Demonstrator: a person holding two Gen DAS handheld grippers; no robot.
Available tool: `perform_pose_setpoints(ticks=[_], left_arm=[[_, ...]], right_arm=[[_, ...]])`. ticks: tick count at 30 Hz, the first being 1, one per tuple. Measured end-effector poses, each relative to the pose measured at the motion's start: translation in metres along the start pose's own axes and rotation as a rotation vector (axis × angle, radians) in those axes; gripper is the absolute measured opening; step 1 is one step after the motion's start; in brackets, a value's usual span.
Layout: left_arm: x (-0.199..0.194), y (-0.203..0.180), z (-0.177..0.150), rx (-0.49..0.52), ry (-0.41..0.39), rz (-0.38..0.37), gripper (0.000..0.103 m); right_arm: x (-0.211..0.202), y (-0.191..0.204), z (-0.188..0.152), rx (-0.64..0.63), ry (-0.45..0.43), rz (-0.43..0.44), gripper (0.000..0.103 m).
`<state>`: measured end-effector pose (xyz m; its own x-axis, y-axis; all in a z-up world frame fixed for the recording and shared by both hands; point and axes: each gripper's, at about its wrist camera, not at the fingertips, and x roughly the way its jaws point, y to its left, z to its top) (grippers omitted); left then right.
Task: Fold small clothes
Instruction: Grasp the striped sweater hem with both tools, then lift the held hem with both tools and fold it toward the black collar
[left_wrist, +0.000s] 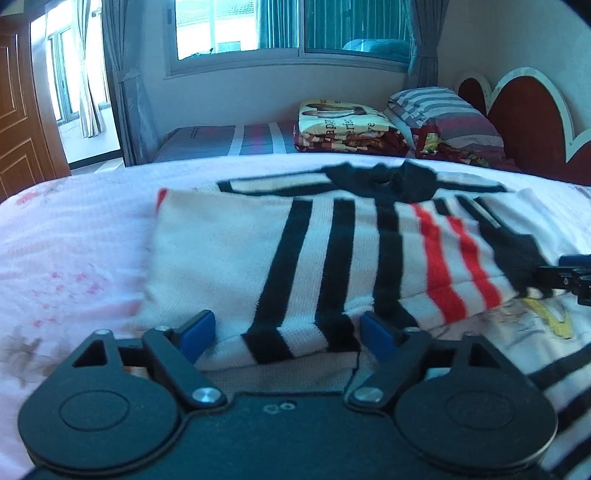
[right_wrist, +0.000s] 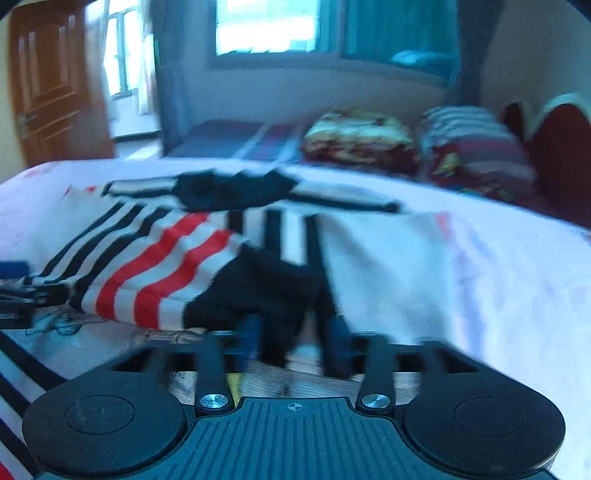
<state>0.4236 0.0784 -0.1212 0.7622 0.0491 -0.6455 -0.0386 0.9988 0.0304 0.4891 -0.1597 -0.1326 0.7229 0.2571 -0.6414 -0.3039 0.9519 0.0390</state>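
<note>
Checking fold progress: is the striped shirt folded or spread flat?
Partly folded. The striped shirt has a layer doubled over itself, its edge raised between the left hand-held gripper fingers; the right hand-held gripper holds the black cuff.

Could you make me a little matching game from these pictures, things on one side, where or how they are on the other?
Things:
1. striped shirt
2. folded blanket
3. wooden door
4. left gripper

Places or states:
A. far left of the room
B. by the striped pillow
C. spread on the pink sheet
D. fingers around a fabric fold

Pairs: 1-C, 2-B, 3-A, 4-D
</note>
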Motion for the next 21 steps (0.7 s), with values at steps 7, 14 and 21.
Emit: perform_pose_setpoints(ticks=[7,14,21], left_arm=[[-0.091,0.055,-0.062,-0.077,0.024,-0.046,0.079],[-0.175,0.093,-0.145,-0.236,0.105,-0.146,0.075],[-0.192,0.100,-0.185,-0.584,0.171,-0.434,0.066]], right_arm=[[-0.087,-0.039,-0.055,0.166,0.042,0.147,0.055],[-0.173,-0.065,-0.141,0.361,0.147,0.112,0.055],[-0.224,-0.070,-0.191,0.635,0.197,0.239,0.055]])
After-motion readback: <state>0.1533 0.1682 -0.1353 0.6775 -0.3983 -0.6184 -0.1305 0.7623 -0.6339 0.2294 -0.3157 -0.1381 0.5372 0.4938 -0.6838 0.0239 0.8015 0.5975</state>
